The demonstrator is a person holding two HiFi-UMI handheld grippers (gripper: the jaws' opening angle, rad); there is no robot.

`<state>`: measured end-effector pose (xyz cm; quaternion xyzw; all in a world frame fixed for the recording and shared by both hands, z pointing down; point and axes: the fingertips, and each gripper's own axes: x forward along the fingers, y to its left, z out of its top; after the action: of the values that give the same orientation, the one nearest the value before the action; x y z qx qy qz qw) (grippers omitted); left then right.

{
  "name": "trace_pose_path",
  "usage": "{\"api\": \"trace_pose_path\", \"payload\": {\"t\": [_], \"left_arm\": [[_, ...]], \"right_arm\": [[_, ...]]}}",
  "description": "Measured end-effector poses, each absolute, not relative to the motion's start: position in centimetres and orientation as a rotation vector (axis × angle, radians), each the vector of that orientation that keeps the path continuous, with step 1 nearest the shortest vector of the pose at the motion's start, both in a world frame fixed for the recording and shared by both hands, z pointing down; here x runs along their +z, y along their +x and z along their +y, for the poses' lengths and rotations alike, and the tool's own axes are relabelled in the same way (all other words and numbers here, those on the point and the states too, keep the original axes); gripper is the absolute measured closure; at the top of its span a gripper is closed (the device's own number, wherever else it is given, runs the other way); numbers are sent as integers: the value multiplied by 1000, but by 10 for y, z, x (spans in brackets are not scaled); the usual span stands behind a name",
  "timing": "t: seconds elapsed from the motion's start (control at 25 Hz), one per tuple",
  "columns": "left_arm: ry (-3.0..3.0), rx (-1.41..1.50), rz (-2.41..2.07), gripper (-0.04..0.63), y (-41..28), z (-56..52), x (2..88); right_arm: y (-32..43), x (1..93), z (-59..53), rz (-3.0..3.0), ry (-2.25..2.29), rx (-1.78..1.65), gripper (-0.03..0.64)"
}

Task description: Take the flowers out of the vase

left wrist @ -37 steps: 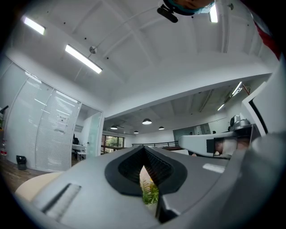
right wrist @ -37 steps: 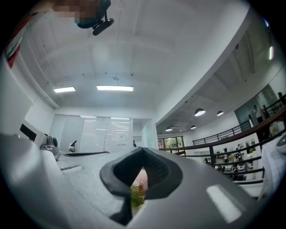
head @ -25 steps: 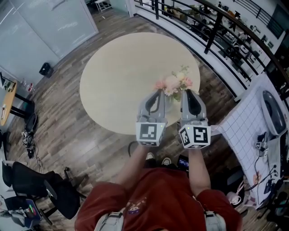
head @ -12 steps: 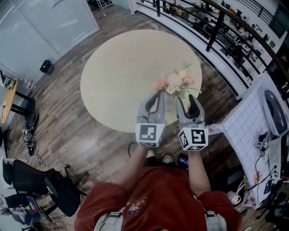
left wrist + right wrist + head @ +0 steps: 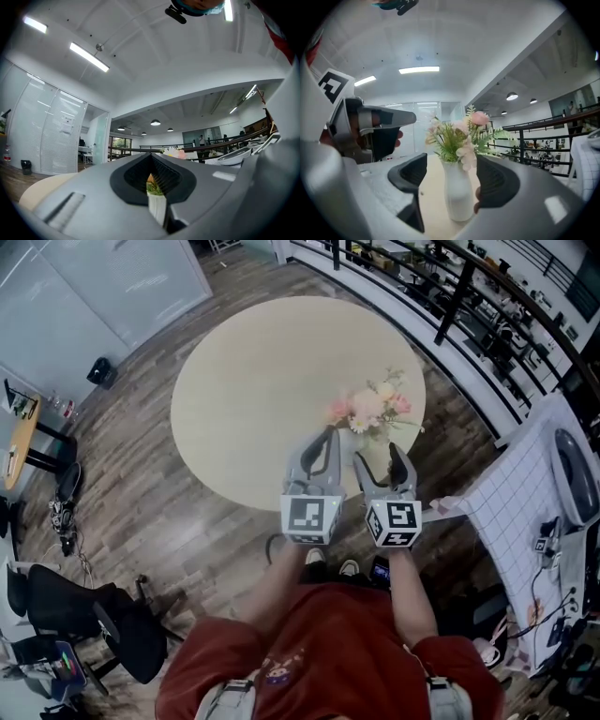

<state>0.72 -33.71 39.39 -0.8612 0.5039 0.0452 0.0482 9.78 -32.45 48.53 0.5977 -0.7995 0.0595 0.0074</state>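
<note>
Just ahead of the right tongs (image 5: 379, 457), whose released jaws have just been opening, the vase (image 5: 458, 197) stands framed between them, untouched, flowers (image 5: 450, 136) inside. Left tongs (image 5: 325, 437) clenched, empty, alongside. Risk: a jaw clips the slim vase, tipping it.

Grey-brown wood-plank floor (image 5: 178, 521) all round a pale round counter (image 5: 253, 381). Frosted glass wall (image 5: 112, 287) at upper left, small black bin (image 5: 101, 373) near its foot. Black railing (image 5: 441, 306) on a white kerb, curving past the counter at upper right; cluttered desks beyond it, too small to tell apart. Black office chairs (image 5: 70, 601) at lower left, wooden desk edge (image 5: 19, 442) at far left. White gridded cloth (image 5: 511, 502) at right. Overhead, white ceiling (image 5: 154, 61) with strip lights (image 5: 89, 56); farther back, round lamps (image 5: 155, 123) under a lower ceiling. Slatted blinds (image 5: 47, 131) along the glass at left.
</note>
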Motion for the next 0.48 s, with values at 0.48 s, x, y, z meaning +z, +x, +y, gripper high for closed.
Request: {"api": "trace_pose_path", "payload": {"t": [0.48], "left_arm": [[-2617,115,1566,591,2,-339,402]], "right_arm": [[95,529,-346,-2457,1817,339,240]]}}
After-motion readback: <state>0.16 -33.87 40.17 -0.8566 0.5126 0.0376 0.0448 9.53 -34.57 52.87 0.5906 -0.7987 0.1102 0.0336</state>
